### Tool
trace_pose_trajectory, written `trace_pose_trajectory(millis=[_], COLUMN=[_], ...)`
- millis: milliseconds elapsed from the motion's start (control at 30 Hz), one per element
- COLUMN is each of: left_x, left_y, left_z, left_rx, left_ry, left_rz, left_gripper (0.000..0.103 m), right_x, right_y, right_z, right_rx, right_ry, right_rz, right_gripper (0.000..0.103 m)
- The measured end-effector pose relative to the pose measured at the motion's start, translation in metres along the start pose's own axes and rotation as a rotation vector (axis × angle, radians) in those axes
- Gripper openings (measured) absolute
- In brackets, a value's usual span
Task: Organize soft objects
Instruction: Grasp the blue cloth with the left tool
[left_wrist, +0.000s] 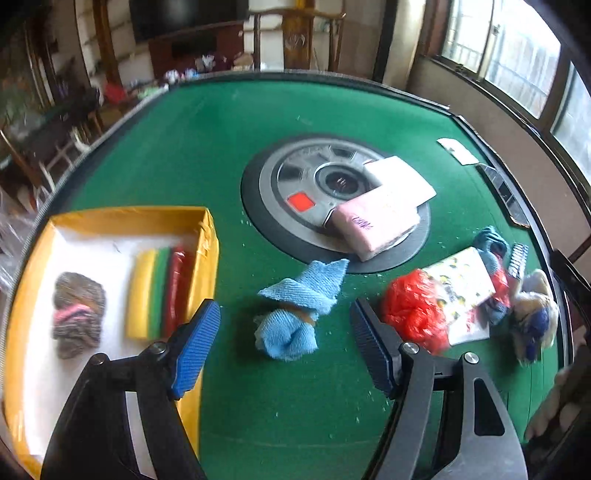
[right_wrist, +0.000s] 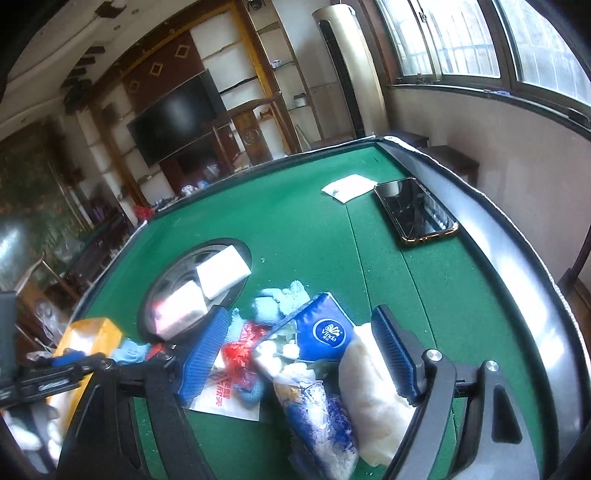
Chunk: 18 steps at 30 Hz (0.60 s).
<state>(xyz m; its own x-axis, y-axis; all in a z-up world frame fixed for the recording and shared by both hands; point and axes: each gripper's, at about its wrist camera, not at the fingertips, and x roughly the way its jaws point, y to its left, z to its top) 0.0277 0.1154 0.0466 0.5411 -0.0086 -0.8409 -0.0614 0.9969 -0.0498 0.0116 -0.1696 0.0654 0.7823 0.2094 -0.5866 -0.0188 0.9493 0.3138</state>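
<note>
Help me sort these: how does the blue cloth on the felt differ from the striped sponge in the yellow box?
The blue cloth is one colour and crumpled; the striped sponge is a neat yellow, green and red block. The cloth lies loose on the green table; the sponge sits inside the yellow box. Both look soft.

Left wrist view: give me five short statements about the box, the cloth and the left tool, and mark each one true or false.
1. The yellow box holds a striped sponge. True.
2. The light blue cloth lies inside the box. False: it lies on the green table, outside the box.
3. The left tool is open with nothing gripped. True.
4. The pink block rests on the bare green felt alone. False: it lies on the round centre plate.
5. The red mesh ball is in the box. False: it lies on the table, right of the cloth.
</note>
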Motion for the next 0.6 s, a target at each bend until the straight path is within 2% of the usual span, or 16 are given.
trace_pose_trajectory(millis=[167,400,500,600], left_x=[0.020,0.040,0.051,0.047], left_y=[-0.010,-0.017,-0.023,-0.025], left_z=[0.003,0.006,0.003,0.001], left_rx=[0.026,0.062,0.085,0.091], left_ry=[0.026,0.053,0.098,0.089], left_rz=[0.022,0.094,0.091,0.071], left_gripper=[0.072,0.073,0.073,0.071], right_x=[0.002,0.003,0.004,0.006], right_y=[0.001,-0.001,0.000,0.002], right_z=[-0.002,-0.003,-0.003,-0.003], right_rx=[0.003,0.004,0.002,-0.002], right_ry=[0.017,0.025,0.030,0.030], right_rz=[0.011,0.004,-0.004,-0.012], right_gripper=[0.076,0.076,0.076,0.076])
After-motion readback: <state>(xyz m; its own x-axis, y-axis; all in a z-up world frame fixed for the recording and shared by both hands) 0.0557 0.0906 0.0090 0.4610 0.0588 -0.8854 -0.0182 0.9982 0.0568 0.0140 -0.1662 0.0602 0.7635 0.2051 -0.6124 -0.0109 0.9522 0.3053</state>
